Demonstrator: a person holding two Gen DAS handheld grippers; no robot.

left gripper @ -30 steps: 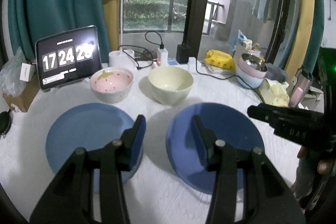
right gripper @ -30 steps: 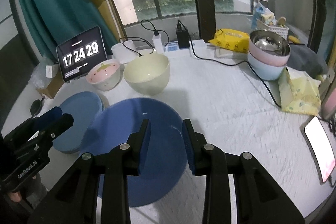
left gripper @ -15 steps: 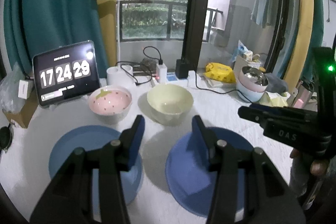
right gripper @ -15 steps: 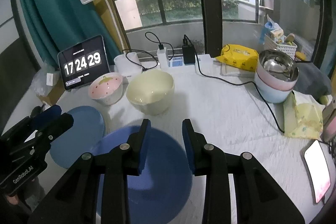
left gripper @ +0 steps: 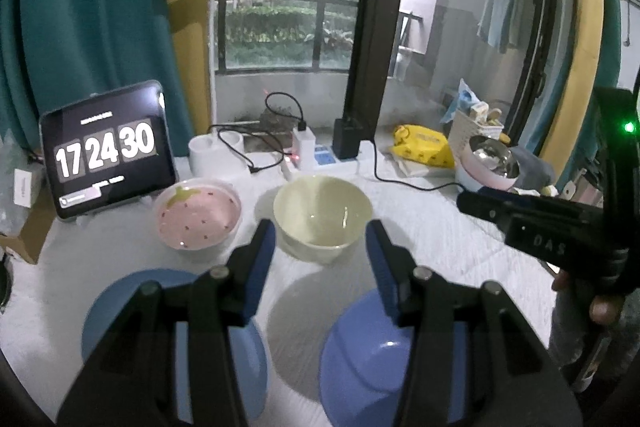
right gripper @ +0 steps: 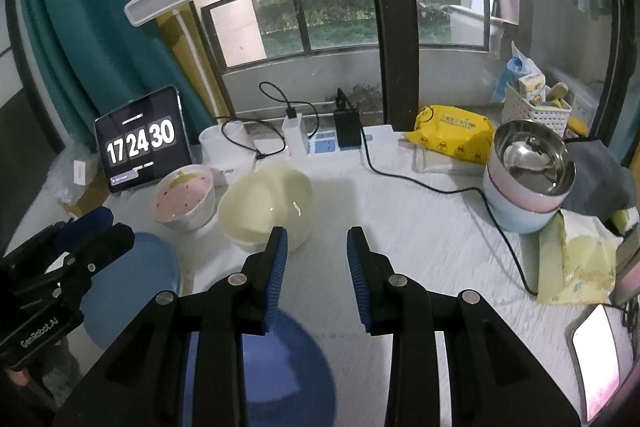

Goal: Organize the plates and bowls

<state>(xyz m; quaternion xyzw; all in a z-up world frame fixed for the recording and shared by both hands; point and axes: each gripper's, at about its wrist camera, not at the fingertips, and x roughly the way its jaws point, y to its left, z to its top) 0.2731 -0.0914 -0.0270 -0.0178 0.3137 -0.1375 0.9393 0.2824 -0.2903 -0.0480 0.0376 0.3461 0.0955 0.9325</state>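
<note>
Two blue plates lie side by side on the white table: the left plate (left gripper: 120, 311) (right gripper: 132, 291) and the right plate (left gripper: 360, 359) (right gripper: 288, 375). Behind them stand a pink strawberry bowl (left gripper: 198, 213) (right gripper: 184, 197) and a cream bowl (left gripper: 322, 215) (right gripper: 266, 211). My left gripper (left gripper: 320, 251) is open and empty, raised above the plates, its fingers framing the cream bowl. My right gripper (right gripper: 316, 259) is open and empty, above the right plate's far edge. Each gripper shows at the side of the other's view.
A tablet clock (left gripper: 106, 151) stands at the back left, with a lamp base, chargers and cables (right gripper: 288, 139) along the window. A stack of bowls topped by a steel one (right gripper: 528, 175) sits at right, beside a yellow pack (right gripper: 452, 131), cloths and a phone (right gripper: 600, 351).
Both grippers have risen and pulled back from the plates, so the plates slid down in both views. Both stay open. The clock went from 29 to 30.
</note>
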